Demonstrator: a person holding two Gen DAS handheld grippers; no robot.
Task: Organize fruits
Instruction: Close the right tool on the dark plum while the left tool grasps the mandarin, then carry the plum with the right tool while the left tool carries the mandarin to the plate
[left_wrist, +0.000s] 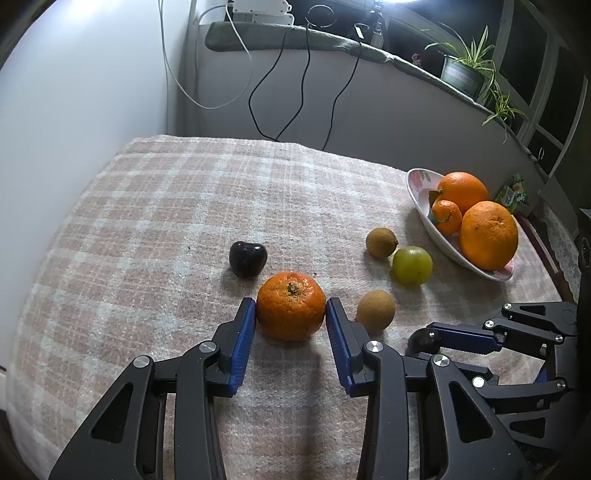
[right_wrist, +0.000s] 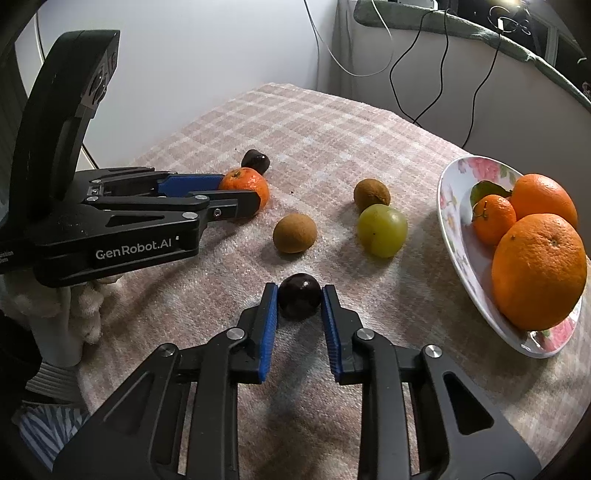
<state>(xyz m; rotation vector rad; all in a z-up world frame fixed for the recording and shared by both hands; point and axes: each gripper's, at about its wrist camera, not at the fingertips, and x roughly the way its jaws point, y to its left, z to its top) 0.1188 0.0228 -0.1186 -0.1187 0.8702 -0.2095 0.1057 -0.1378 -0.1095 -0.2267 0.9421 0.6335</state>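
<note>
I count two large oranges (right_wrist: 537, 271) (right_wrist: 545, 195) and one small mandarin (right_wrist: 493, 219) in the single bowl (right_wrist: 452, 206). On my cloth (left_wrist: 166, 206) lie one more mandarin (left_wrist: 290, 305), two brown fruits (right_wrist: 294, 233) (right_wrist: 371, 192), one green fruit (right_wrist: 382, 230), and two dark fruits (right_wrist: 299, 296) (right_wrist: 255, 161). That gives me nine fruits in all: three in the bowl, six on the cloth. I see two grippers (left_wrist: 290, 314) (right_wrist: 299, 295), one potted plant (left_wrist: 465, 70).
</note>
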